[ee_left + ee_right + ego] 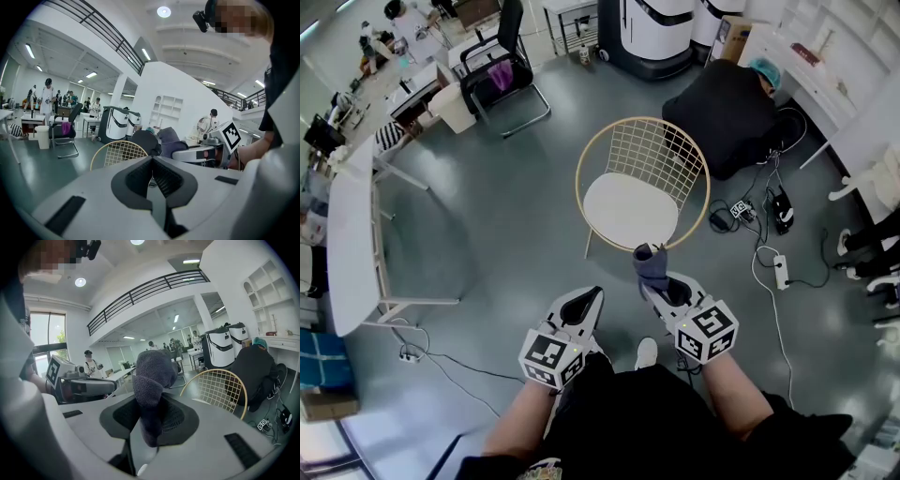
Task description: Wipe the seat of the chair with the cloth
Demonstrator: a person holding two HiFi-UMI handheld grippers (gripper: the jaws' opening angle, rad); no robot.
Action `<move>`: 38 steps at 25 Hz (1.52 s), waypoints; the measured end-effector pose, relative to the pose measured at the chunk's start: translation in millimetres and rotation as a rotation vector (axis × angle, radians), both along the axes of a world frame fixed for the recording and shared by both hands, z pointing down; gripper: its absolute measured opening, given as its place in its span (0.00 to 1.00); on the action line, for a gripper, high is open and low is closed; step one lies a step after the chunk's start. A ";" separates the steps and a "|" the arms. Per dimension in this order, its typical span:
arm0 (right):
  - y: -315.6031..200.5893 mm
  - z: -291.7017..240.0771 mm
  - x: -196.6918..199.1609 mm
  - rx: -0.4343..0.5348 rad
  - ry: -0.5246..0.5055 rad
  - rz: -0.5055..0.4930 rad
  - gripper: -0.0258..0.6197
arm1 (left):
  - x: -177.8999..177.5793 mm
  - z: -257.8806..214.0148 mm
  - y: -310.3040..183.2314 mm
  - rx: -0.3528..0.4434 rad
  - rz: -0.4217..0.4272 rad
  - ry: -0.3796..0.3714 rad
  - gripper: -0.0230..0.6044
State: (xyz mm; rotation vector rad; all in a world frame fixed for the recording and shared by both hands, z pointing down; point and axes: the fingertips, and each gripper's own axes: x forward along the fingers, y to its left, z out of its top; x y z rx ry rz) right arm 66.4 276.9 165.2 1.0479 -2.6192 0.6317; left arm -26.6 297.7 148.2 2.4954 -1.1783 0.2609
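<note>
Grey floor [487, 234] fills most of the head view, with a long white worktop [352, 234] down the left edge. Just above the middle of the frame stands the chair [652, 150], which has a round gold wire back and a round white seat [628, 211] that is bare. Behind it, at the upper right, a person in black [722, 112] crouches low by the cables.

At the lower middle, the left gripper [591, 295] points toward the chair with its jaws together and nothing between them. The right gripper [654, 286], just beside it, has its jaws clamped on the dark grey cloth [651, 264]. The cloth stands up from the jaws in a bunched fold. Its top lies at the front rim of the seat in the head view, and I cannot tell whether it touches.
</note>
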 end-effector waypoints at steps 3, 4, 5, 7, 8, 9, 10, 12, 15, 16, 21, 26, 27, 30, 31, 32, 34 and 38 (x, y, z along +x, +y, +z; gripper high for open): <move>-3.6 3.4 -12.5 -0.001 0.000 0.003 0.21 | -12.7 3.2 -4.1 0.001 0.006 -0.002 0.06; -5.1 3.8 -18.6 -0.001 0.001 0.004 0.21 | -18.8 3.5 -5.9 0.002 0.008 -0.002 0.06; -6.8 3.9 -24.8 0.000 0.002 0.006 0.21 | -25.1 3.4 -7.9 0.003 0.011 -0.001 0.06; -11.6 2.9 -40.6 -0.001 0.006 0.012 0.21 | -41.3 1.6 -12.9 0.004 0.016 0.003 0.06; -14.6 1.8 -51.0 -0.002 0.009 0.015 0.21 | -51.8 0.5 -15.8 0.004 0.019 0.004 0.06; -17.5 1.0 -61.3 -0.003 0.011 0.018 0.21 | -62.3 -0.2 -18.5 0.004 0.023 0.005 0.06; -20.0 1.1 -69.0 -0.003 0.013 0.021 0.21 | -69.9 0.2 -20.8 0.003 0.027 0.005 0.06; -23.0 4.9 -74.0 -0.004 0.011 0.026 0.21 | -74.4 3.7 -23.4 0.002 0.032 0.004 0.06; -26.7 10.6 -85.0 -0.007 0.010 0.032 0.21 | -83.9 8.5 -26.7 0.002 0.041 0.006 0.06; -28.2 11.5 -91.4 -0.007 0.011 0.035 0.21 | -89.5 9.5 -28.0 0.003 0.046 0.006 0.06; -32.4 13.4 -122.6 -0.001 0.018 0.044 0.21 | -115.8 11.7 -31.5 0.005 0.065 0.015 0.06; -35.6 16.3 -142.6 0.011 0.025 0.043 0.21 | -129.0 15.0 -36.2 0.020 0.072 0.023 0.06; -35.9 18.1 -141.7 0.012 0.025 0.041 0.21 | -126.4 16.8 -36.6 0.023 0.073 0.024 0.06; -35.7 14.6 -156.1 0.019 0.032 0.034 0.21 | -137.1 15.0 -36.2 0.027 0.076 0.030 0.06; -35.8 11.6 -164.2 0.022 0.036 0.031 0.21 | -144.1 13.0 -36.0 0.026 0.076 0.032 0.06; -36.3 9.3 -170.2 0.024 0.040 0.028 0.21 | -149.2 11.7 -36.2 0.026 0.075 0.035 0.06; -38.4 8.0 -175.4 0.027 0.045 0.023 0.21 | -152.3 11.9 -37.2 0.023 0.074 0.037 0.06; -42.9 9.2 -177.9 0.023 0.046 0.011 0.21 | -151.2 13.0 -40.2 0.021 0.071 0.039 0.06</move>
